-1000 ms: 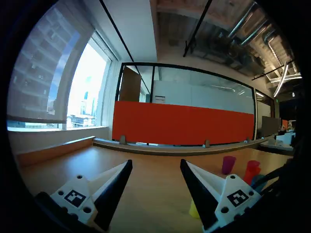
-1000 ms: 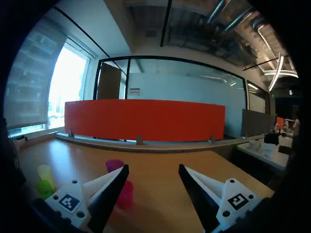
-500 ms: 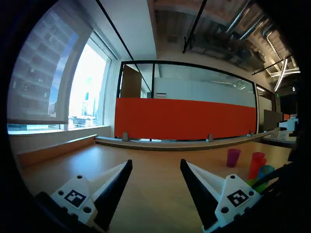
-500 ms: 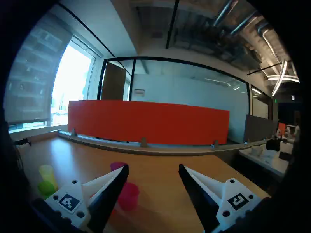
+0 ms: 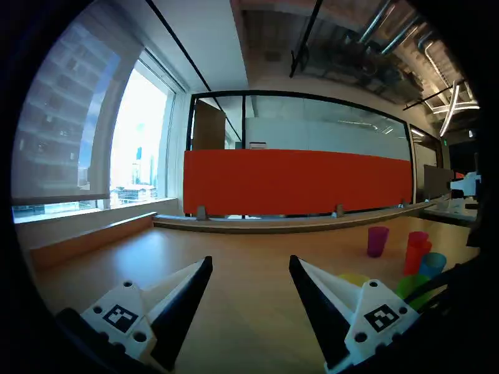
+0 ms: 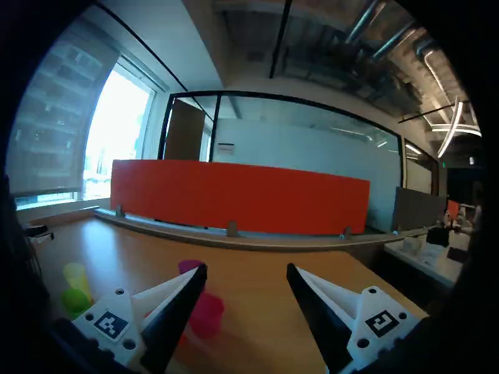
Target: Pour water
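Wood-topped desk (image 5: 125, 249) lies under both tools. Left gripper (image 5: 249, 262) has its jaws wide apart with bare desk between them. Off its right finger, plastic cups stand upright in a cluster: purple cup (image 5: 377, 241) farthest, then red cup (image 5: 416, 252), blue cup (image 5: 432, 265), green cup (image 5: 408, 287), and yellow cup (image 5: 354, 278) closest to the finger. Right gripper (image 6: 246, 269) is likewise spread wide, with a magenta cup (image 6: 207, 315) just behind its left finger. Orange partition (image 5: 293, 184) lines the desk's far edge.

One purple cup (image 5: 377, 240), one red cup (image 5: 415, 252), one blue cup (image 5: 432, 264), one green cup (image 5: 410, 287), one yellow cup (image 5: 354, 278), five in all at four o'clock in the left gripper view, one orange partition (image 5: 293, 192), one wooden table (image 5: 249, 277)
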Demonstrator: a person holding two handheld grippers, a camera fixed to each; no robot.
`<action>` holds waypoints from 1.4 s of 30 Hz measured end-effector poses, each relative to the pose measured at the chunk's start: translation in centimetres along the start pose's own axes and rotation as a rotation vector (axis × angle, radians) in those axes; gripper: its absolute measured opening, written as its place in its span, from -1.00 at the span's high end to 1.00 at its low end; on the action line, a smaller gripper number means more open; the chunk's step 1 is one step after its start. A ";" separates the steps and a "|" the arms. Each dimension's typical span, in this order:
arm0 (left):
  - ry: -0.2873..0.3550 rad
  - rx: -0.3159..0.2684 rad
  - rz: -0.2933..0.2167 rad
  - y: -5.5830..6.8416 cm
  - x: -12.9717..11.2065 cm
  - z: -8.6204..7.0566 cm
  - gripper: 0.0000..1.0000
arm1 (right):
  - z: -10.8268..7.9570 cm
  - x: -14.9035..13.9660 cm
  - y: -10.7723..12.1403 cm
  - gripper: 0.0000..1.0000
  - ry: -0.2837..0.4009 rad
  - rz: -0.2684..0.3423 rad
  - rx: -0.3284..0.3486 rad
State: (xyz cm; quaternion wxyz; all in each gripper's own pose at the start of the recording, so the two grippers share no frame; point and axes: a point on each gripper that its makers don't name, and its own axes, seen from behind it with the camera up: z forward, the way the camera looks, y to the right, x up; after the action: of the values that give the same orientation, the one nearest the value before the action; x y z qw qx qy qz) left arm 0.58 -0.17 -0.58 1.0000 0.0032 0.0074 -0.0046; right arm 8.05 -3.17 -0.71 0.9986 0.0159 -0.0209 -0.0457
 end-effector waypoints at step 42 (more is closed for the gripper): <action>-0.014 -0.011 0.008 0.5 -0.5 0.3 -0.83 | -0.9 -0.2 1.7 -1.00 0.049 -0.018 -0.014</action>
State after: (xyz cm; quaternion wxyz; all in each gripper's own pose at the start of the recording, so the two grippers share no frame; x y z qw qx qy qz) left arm 0.08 0.32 -0.30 1.0000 -0.0021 0.0004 -0.0003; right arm 8.05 -1.39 -1.53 0.9985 0.0100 0.0038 -0.0542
